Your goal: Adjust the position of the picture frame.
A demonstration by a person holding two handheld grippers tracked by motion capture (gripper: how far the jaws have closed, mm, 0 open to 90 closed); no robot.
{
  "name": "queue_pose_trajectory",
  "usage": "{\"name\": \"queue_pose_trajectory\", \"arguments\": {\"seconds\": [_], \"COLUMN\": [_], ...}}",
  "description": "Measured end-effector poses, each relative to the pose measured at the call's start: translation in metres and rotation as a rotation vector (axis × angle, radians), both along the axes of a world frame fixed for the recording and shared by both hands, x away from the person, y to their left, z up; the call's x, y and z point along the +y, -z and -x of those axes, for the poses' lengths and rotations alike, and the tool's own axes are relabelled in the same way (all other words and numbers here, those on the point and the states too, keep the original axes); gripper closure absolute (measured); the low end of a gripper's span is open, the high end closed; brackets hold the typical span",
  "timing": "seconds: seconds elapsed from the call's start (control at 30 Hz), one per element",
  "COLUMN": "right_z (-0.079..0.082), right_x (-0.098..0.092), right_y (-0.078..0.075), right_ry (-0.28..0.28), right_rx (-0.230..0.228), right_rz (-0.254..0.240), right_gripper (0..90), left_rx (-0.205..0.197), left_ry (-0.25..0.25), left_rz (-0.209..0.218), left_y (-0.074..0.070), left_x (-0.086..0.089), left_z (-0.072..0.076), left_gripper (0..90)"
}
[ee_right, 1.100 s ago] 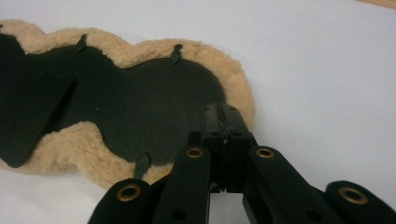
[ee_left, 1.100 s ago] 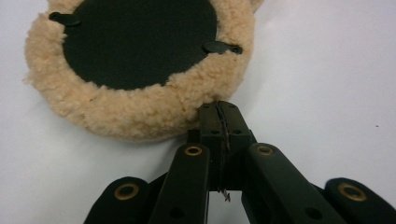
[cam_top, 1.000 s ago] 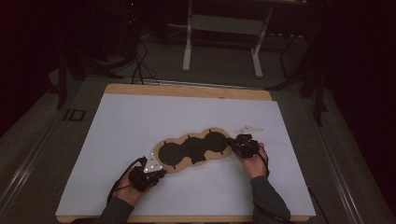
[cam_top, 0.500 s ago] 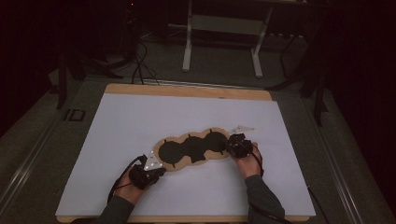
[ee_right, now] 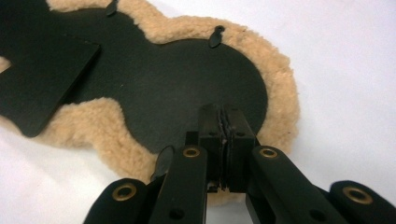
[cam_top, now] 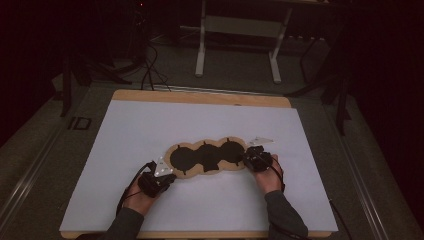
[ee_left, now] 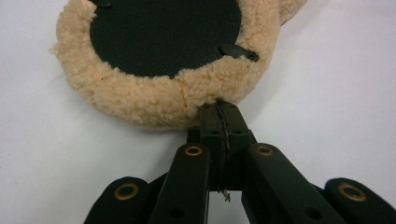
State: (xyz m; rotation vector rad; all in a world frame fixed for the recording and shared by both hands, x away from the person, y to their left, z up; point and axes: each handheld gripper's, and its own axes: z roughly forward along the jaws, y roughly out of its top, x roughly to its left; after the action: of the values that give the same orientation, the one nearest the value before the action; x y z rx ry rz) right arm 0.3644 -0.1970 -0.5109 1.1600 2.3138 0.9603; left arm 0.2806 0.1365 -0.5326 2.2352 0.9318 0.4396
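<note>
A three-lobed tan fleece pad [cam_top: 207,159] with a black centre lies flat on the white table top. My left gripper [cam_top: 161,176] is at its left end. In the left gripper view its jaws are shut, and the fingertips [ee_left: 218,112] touch the fleece rim [ee_left: 154,100]. I cannot tell whether any fleece is pinched. My right gripper [cam_top: 251,159] lies over the pad's right end. Its jaws have just eased apart a hair but look shut, and the fingertips [ee_right: 223,114] rest above the black face [ee_right: 177,88] with nothing seen between them.
Small black tabs [ee_right: 216,36] stick out along the pad's inner rim. A loose black flap [ee_right: 42,74] lies on the pad's middle. The white sheet [cam_top: 150,125] covers a wooden board [cam_top: 200,97]. Stand legs [cam_top: 201,47] and cables lie beyond the far edge.
My right hand has slid a little to the left, onto the pad's right end. The left hand has stayed where it was.
</note>
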Motion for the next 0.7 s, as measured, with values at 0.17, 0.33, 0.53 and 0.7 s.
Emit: {"name": "queue_pose_trajectory", "arguments": {"seconds": [0.17, 0.33, 0.53, 0.7], "right_z": [0.003, 0.005, 0.006, 0.007], "right_x": [0.002, 0.001, -0.001, -0.004], "right_y": [-0.001, -0.002, -0.003, -0.004], "right_ry": [-0.005, -0.002, 0.006, 0.003], "right_rx": [0.016, 0.024, 0.033, 0.049], "right_rz": [0.007, 0.022, 0.028, 0.045], "right_gripper": [87.5, 88.0, 89.3, 89.8], "left_rx": [0.010, 0.024, 0.029, 0.031], "left_ry": [-0.021, -0.032, -0.029, -0.001], "left_rz": [0.017, 0.021, 0.007, 0.009], "left_y": [0.000, -0.001, -0.001, 0.000], "left_x": [0.002, 0.002, -0.002, -0.003], "left_z": [-0.006, -0.011, -0.014, -0.018], "left_gripper": [90.0, 90.0, 90.0, 90.0]}}
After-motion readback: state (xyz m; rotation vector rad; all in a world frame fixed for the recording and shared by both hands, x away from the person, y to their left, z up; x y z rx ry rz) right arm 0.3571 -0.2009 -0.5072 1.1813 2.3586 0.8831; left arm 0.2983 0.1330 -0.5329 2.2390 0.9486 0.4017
